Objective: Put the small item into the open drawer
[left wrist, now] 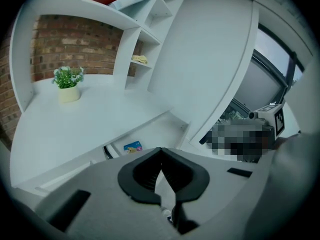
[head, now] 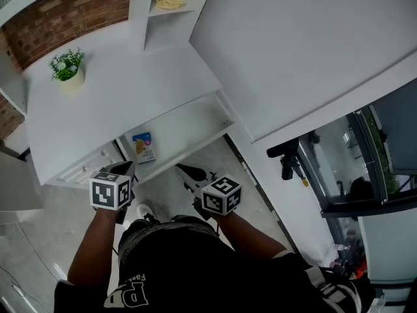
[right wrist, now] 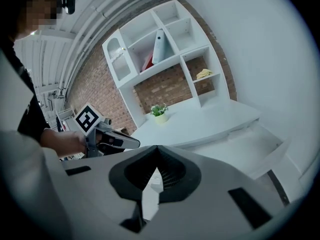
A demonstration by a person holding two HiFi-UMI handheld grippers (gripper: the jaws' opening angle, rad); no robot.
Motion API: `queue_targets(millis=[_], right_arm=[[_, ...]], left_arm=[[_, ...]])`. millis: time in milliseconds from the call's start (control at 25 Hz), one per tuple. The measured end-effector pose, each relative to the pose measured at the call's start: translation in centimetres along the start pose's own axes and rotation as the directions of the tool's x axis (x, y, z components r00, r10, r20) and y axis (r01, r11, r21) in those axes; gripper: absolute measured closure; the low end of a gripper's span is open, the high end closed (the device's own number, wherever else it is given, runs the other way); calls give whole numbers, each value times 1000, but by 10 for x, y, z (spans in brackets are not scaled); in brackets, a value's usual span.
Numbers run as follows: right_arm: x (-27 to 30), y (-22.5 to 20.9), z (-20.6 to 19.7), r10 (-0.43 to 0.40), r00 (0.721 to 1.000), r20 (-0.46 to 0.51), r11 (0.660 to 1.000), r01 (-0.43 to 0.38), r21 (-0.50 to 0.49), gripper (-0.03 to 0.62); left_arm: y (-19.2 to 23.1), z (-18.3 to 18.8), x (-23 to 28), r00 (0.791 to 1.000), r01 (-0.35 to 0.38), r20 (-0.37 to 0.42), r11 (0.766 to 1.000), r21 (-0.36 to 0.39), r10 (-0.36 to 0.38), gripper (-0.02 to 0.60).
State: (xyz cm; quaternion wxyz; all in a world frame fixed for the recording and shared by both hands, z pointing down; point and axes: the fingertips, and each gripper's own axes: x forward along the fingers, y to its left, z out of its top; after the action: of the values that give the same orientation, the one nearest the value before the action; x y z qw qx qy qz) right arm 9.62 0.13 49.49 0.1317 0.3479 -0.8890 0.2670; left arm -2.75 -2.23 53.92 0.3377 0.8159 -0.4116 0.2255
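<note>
- Left of centre in the head view, the small item (head: pixel 144 146), a blue packet, lay flat on the floor of the open drawer (head: pixel 189 128), towards its left end, just under the edge of the white desk (head: pixel 117 96).
- Lower left, the left gripper (head: pixel 126 168) hung near the drawer's front edge, its jaws pressed together with nothing between them. Its own view showed the packet beyond the tips and apart from them.
- Lower centre, the right gripper (head: pixel 182 170) was likewise pinched closed and empty, in front of the drawer.
- Judged from this, the placing looked done, and the step in hand was a clean retreat.
- Doing it well meant drawing both grippers straight back toward the body, keeping the closed tips off the drawer's front edge so that nothing jolted the drawer or slid the packet.
- At the upper left, the potted plant (head: pixel 67 67) stood well apart and posed no risk.
</note>
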Motion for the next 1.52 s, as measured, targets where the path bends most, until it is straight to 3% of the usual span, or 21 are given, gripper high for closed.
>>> queue_targets(millis=[480,800,960,1160,1520], right_arm=[[-82,43,-34,100,995,6,994,-99,-50,589],[-117,68,-73,133,991,11,988,-132,-83,589],[-125,80,-88,138,990,-4,987,-138,-82,589],[-125,95,-95,147,989,-34,982,-150,-112,589],[-90,113,-79,41,999,32,998,-39,-55,590]], left_arm=[[-86,-47,-55,996,-44,81,998,-48,48,565],[-138,-82,-87,992,-54,116,998,9,53,565],[-144,-101,-95,994,-54,101,998,12,52,565],[-138,-91,-105,989,-59,134,998,25,55,565],[-103,-83,-127,996,-5,94,991,131,-8,565]])
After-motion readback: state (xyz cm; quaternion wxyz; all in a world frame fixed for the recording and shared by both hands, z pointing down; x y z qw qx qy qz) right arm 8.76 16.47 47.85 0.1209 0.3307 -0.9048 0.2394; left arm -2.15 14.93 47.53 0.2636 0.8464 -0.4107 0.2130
